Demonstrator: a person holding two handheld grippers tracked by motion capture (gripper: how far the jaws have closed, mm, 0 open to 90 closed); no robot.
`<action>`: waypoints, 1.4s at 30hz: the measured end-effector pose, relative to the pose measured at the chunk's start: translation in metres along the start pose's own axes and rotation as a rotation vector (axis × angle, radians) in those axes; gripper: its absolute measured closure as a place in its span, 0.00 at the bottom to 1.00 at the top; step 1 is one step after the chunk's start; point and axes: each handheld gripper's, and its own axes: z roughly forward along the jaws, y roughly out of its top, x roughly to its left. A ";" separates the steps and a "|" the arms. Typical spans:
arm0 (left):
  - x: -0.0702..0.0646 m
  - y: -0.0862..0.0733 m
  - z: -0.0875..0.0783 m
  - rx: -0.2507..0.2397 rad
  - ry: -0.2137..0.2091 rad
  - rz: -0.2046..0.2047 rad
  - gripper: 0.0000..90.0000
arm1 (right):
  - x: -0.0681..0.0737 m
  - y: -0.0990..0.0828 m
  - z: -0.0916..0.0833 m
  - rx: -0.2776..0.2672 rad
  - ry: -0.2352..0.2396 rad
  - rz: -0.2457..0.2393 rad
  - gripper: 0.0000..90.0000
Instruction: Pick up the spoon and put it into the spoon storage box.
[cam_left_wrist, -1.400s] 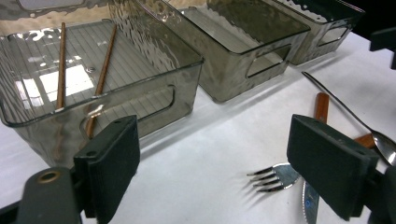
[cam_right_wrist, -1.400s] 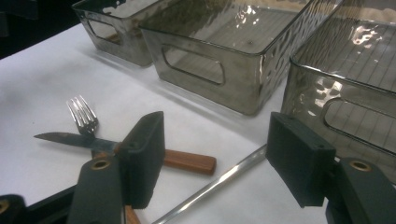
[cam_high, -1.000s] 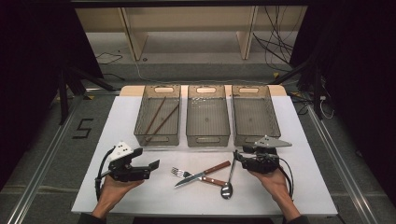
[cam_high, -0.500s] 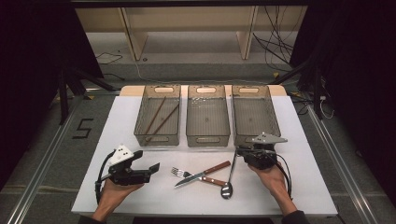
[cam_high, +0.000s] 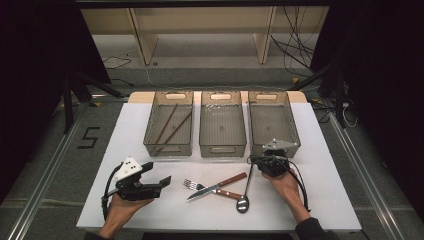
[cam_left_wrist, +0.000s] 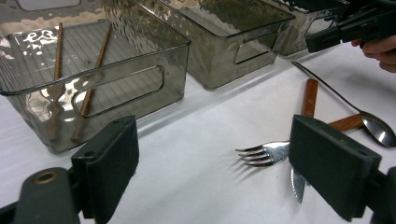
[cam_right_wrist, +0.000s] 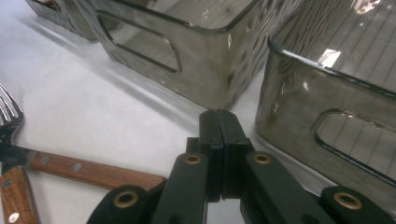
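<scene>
A fork (cam_high: 190, 184), a knife (cam_high: 216, 187) and a spoon (cam_high: 243, 202) lie crossed near the front middle of the white table (cam_high: 325, 190); fork and knife have wooden handles. My right gripper (cam_high: 253, 161) sits at the far end of the spoon's handle. Its jaws have just been closing and now stand pressed together (cam_right_wrist: 219, 119); I see nothing between the pads. My left gripper (cam_high: 158, 173) rests open at the front left, its jaws (cam_left_wrist: 219, 163) framing the fork (cam_left_wrist: 264, 153) from a distance. The right gripper (cam_left_wrist: 322, 41) hovers over the spoon's handle tip (cam_left_wrist: 299, 66).
Three smoky clear bins stand in a row behind the cutlery: the left one (cam_high: 168, 149) holds two brown chopsticks (cam_high: 172, 127), the middle (cam_high: 222, 149) and right (cam_high: 295, 127) hold nothing. The bins' front walls are close before the right gripper.
The right gripper's jaws went from open to shut, and the hand shifted slightly toward the bins. The left gripper stayed put.
</scene>
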 end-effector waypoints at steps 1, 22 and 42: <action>0.000 0.000 0.000 0.001 0.000 0.002 0.18 | 0.000 0.000 0.002 0.004 0.000 -0.001 1.00; 0.001 -0.002 0.001 0.006 -0.005 0.006 0.18 | 0.004 -0.004 0.017 0.192 -0.043 -0.058 1.00; -0.003 -0.001 0.001 0.006 -0.005 0.024 0.18 | 0.004 -0.041 -0.045 0.304 -0.067 -0.034 1.00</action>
